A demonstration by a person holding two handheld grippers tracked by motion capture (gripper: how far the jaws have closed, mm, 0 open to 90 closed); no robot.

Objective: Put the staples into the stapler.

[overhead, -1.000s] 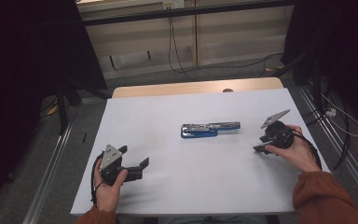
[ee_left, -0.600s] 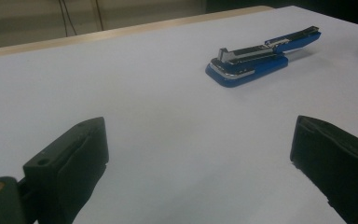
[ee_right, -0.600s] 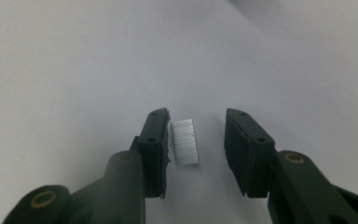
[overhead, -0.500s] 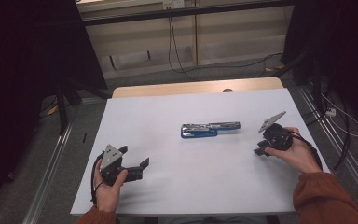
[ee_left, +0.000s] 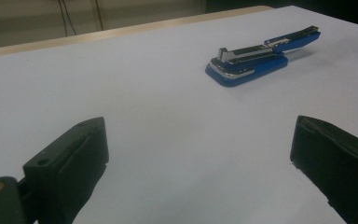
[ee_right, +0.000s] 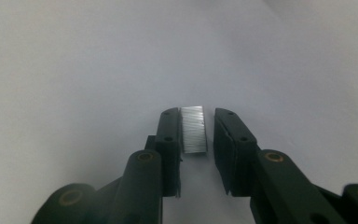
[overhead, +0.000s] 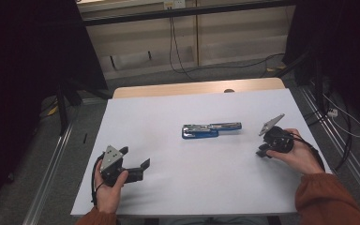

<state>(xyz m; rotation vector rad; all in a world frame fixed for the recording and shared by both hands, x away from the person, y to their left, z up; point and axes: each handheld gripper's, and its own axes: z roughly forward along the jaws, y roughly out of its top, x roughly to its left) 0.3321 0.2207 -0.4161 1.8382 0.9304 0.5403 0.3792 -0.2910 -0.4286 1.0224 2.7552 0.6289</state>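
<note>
r gripper (ee_right: 196, 135) low over the white table (overhead: 168, 117), jaws have just been closing w/ a silver staple strip (ee_right: 193, 129) between them; l pad touches the strip, r pad just off it, so not clamped yet. l gripper (ee_left: 200, 158) wide open, nothing in it, resting near table's front-left. blue stapler (overhead: 211, 130) lies opened out mid-table, well apart from both.
</note>
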